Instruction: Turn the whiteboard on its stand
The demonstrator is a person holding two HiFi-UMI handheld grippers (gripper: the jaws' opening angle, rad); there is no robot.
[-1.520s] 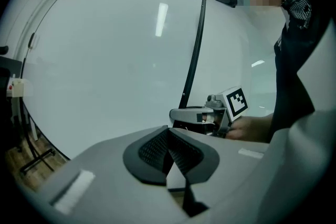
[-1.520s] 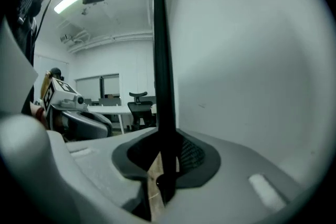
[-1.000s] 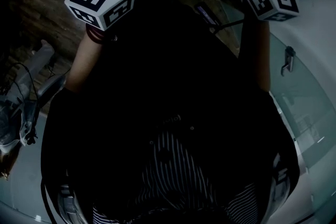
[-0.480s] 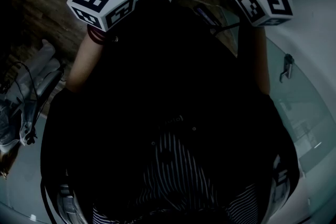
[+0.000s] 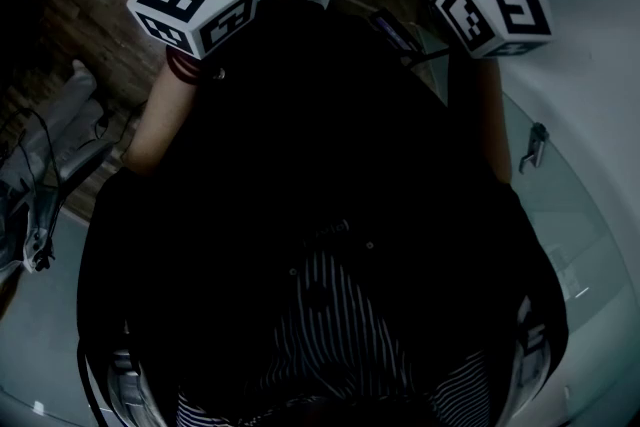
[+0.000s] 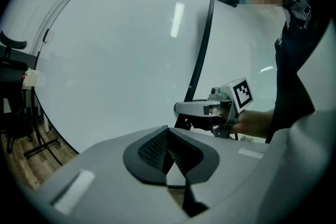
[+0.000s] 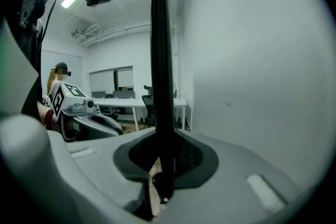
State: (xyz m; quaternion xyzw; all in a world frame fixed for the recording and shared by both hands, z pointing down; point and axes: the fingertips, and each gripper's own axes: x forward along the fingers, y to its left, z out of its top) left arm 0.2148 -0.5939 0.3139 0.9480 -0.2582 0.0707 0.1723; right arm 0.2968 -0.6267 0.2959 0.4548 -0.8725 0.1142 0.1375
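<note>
Whiteboard [image 6: 121,60] fills the upper left and centre of the left gripper view. Its black edge frame [image 7: 159,50] stands upright between the jaws of the right gripper [image 7: 164,157], which have just been closing and pinch it. Left gripper [image 6: 168,136] closed, empty, facing the board. Judgement: large stiff panel with a slick face, probably sluggish to swing, so the frame edge is the place to hold.

Wood floor [image 6: 23,173] w/ black stand foot [image 6: 44,148].
</note>
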